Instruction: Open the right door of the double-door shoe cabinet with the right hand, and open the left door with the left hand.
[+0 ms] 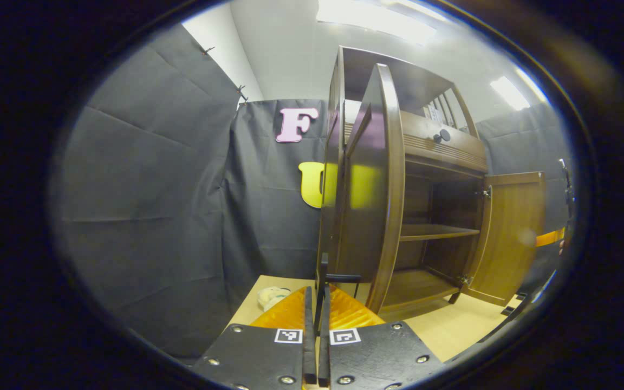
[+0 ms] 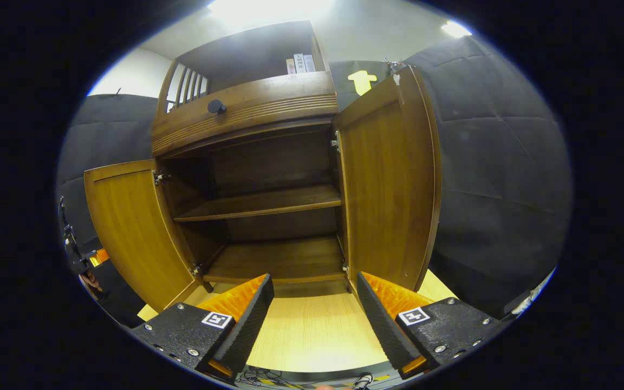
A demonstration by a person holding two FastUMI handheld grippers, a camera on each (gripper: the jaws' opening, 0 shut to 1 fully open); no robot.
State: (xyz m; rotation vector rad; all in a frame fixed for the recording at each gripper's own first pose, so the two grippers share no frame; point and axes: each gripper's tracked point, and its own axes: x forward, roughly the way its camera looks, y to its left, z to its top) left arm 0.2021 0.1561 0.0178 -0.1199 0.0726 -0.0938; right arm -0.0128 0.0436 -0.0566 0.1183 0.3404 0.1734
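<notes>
Both doors of the shoe cabinet (image 2: 258, 179) are swung wide, so the task appears done. The left tool (image 1: 316, 303) is closed on the thin dark handle (image 1: 342, 278) of the left door (image 1: 369, 184) just ahead, apparently to hold it open. The right tool (image 2: 314, 309) is spread apart and empty, the right door (image 2: 390, 184) ahead to its right.

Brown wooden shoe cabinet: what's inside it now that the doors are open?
Inside the brown wooden shoe cabinet, the right gripper view shows one bare wooden middle shelf and a bare bottom board. No shoes show. The dark left corner behind the open left door is too shadowed to judge.
</notes>
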